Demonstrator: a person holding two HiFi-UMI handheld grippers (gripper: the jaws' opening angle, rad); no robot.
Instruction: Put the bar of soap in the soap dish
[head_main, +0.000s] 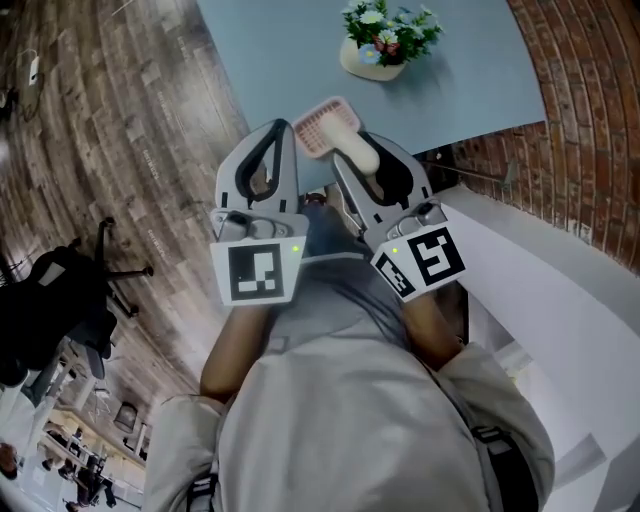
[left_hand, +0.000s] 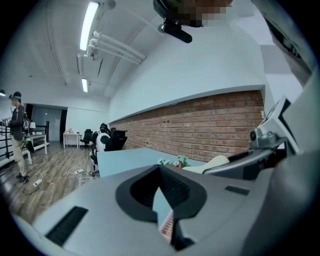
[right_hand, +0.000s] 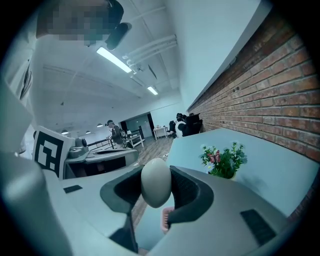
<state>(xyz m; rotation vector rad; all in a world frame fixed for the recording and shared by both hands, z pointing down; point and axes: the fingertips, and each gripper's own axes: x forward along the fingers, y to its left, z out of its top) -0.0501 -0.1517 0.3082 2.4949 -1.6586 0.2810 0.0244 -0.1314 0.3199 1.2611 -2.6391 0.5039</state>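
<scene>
A cream oval bar of soap (head_main: 356, 150) is pinched between the jaws of my right gripper (head_main: 366, 152), just above the near edge of the pale blue table (head_main: 270, 50). In the right gripper view the bar of soap (right_hand: 156, 181) fills the gap between the dark pads. The pink ribbed soap dish (head_main: 322, 122) lies on the table just beyond and left of the soap; a corner of this soap dish (right_hand: 165, 219) shows below the bar. My left gripper (head_main: 281, 130) hovers beside the dish, jaws meeting at the tips with nothing held.
A white pot of flowers (head_main: 385, 40) stands farther back on the table. A brick wall (head_main: 590, 100) and a white ledge (head_main: 540, 280) run along the right. Wooden floor and a black office chair (head_main: 60, 290) lie to the left.
</scene>
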